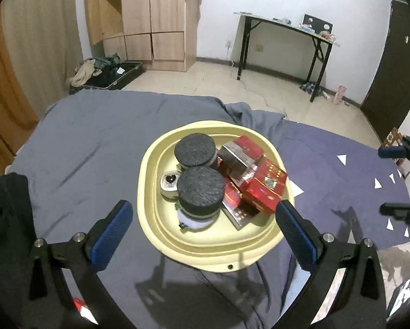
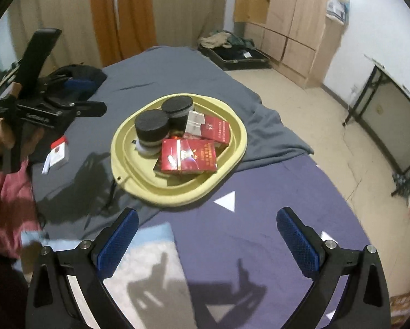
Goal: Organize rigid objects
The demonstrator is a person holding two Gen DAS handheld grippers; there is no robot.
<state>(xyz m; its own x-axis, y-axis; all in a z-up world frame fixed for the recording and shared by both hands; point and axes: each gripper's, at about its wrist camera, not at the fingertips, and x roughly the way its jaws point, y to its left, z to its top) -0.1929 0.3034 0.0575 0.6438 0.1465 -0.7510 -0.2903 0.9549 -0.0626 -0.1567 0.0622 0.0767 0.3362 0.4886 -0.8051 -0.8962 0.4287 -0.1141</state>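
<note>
A pale yellow tray [image 1: 150, 181] lies on the bed and also shows in the right wrist view [image 2: 232, 126]. In it stand two jars with black lids [image 1: 200, 189] [image 2: 151, 127], a small tin [image 1: 170, 182] and several red boxes [image 1: 265, 186] [image 2: 188, 155]. My left gripper [image 1: 205, 216] is open and empty, hovering over the tray's near side, its fingers either side of the near jar. My right gripper [image 2: 205, 227] is open and empty, above the blanket short of the tray. A red and white box [image 2: 57, 153] lies on the sheet left of the tray.
The bed has a grey sheet [image 1: 95, 137] and a navy blanket with white triangles [image 2: 260, 233]. A black garment [image 2: 78, 74] lies at the bed's far corner. Beyond are a wooden wardrobe [image 1: 150, 13], an open suitcase [image 1: 114, 76] and a folding table [image 1: 287, 27].
</note>
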